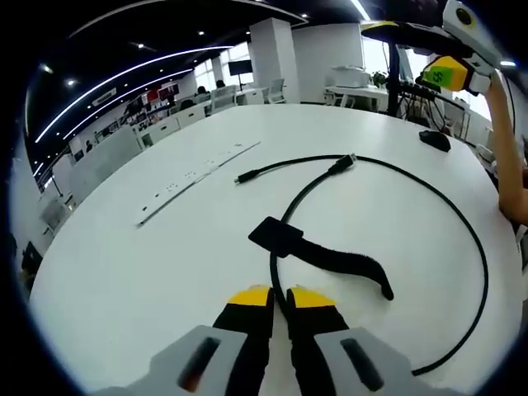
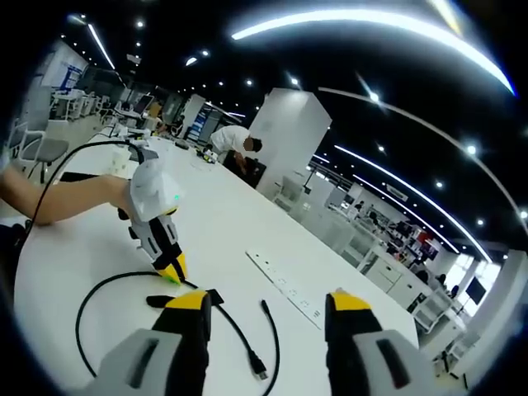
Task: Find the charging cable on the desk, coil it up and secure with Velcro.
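Cable (image 1: 462,223) lies uncoiled in a wide loop on the white desk (image 1: 148,272), Velcro strap (image 1: 330,257) flat & undone, left gripper (image 1: 280,299) pinched on the cable nr the strap, right gripper (image 2: 266,304) jaws apart above desk, so coiling & securing both left, I'd say.

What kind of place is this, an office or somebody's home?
Most likely a big open-plan office: long rows of white desks with chairs, strip lights on a dark ceiling, and a white table holding a power strip.
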Tool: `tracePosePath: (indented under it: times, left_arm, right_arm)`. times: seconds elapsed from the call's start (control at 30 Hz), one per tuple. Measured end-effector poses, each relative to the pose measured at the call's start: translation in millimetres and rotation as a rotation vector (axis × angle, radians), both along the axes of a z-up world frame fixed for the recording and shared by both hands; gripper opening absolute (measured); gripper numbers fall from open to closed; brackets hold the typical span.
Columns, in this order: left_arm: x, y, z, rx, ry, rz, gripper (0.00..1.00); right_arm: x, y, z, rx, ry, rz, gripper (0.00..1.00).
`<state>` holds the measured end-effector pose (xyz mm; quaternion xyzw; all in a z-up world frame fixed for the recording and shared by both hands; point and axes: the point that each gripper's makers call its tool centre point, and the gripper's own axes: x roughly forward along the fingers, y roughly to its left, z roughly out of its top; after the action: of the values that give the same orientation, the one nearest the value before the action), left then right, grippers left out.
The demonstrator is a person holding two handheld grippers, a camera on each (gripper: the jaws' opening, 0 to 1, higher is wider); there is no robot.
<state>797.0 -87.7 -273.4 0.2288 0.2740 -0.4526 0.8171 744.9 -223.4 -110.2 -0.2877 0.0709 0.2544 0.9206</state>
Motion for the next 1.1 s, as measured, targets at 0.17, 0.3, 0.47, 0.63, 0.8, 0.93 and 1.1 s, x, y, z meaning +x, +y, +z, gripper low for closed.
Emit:
tracePosePath:
  times: [0.17,0.3,0.47,0.63,0.8,0.93,1.1]
  left_arm:
    - [0.6,-1.3,0.4,0.016,-0.022,-0.027,0.08]
    - [-1.5,-3.8,0.4,0.026,-0.032,-0.055,0.07]
    - [-9.4,-12.8,1.6,0.038,-0.070,-0.142,0.07]
    - [-15.8,-15.4,2.2,0.044,-0.083,-0.189,0.07]
    - [-23.7,-22.4,2.8,0.051,-0.085,-0.245,0.07]
    - [-32.6,-27.6,2.6,0.058,-0.100,-0.297,0.07]
    - [-37.8,-29.6,3.7,0.079,-0.134,-0.350,0.07]
  right_arm:
    - [0.7,-1.7,1.9,-0.004,-0.009,0.000,0.54]
    - [0.9,-1.7,2.4,0.000,-0.008,0.001,0.54]
    - [2.1,-2.9,3.3,-0.001,-0.010,-0.002,0.55]
    - [1.7,-1.1,0.9,-0.013,-0.007,0.003,0.55]
    - [-0.3,3.3,0.8,-0.018,-0.007,0.021,0.55]
    - [-1.9,5.0,0.4,-0.022,-0.007,0.025,0.55]
    - [-2.4,7.0,0.2,-0.022,-0.007,0.030,0.55]
